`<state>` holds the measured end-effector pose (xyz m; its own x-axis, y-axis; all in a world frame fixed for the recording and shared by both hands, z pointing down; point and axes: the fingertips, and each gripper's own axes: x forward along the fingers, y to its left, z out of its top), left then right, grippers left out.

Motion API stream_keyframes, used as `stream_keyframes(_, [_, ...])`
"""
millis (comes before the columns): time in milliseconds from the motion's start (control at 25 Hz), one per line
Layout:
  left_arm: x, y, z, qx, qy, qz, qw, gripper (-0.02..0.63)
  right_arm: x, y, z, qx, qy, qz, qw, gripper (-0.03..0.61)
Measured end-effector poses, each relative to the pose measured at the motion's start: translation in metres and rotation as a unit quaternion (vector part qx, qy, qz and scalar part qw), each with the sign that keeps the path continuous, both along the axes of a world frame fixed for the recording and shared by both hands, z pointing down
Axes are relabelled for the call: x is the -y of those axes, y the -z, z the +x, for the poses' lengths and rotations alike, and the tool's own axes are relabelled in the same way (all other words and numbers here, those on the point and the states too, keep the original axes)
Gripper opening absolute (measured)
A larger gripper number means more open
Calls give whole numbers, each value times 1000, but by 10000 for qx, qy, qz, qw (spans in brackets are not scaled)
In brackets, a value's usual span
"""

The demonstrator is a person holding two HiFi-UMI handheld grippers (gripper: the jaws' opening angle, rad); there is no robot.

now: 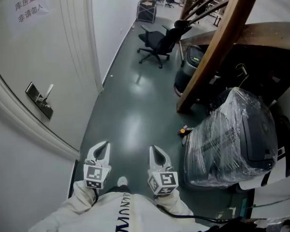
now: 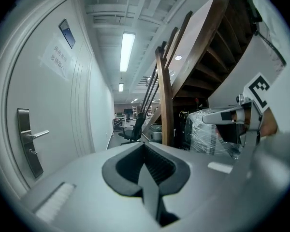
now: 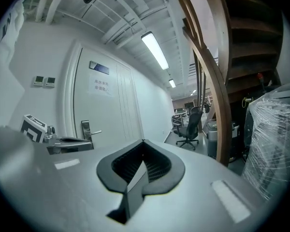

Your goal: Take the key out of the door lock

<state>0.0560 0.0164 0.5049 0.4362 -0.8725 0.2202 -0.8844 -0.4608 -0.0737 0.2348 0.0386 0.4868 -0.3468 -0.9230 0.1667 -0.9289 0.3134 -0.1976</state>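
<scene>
Head view: left gripper [image 1: 103,145] and right gripper [image 1: 155,150] side by side, pointing forward, jaws closed, empty.

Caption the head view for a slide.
Jaws shut and empty, the left gripper and right gripper hang short of the door and its lever handle.

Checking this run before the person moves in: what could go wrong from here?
The left claw and right claw are both shut and away from the door handle; one must open before gripping a key. No key can be made out at that handle, so aiming is uncertain. The plastic-wrapped machine stands close on the right; a swing might brush it.
</scene>
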Motion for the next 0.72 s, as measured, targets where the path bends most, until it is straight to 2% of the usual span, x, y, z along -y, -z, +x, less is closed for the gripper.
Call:
stream_keyframes(360, [65,1,-23,-72,-11,64,10000,0,62,3,-21,-72,-61,28,10000,2])
stream_keyframes(720, [101,-9,-33,-156,52,-32,9999,0,90,1,-24,-165,-133,-5,9998,2])
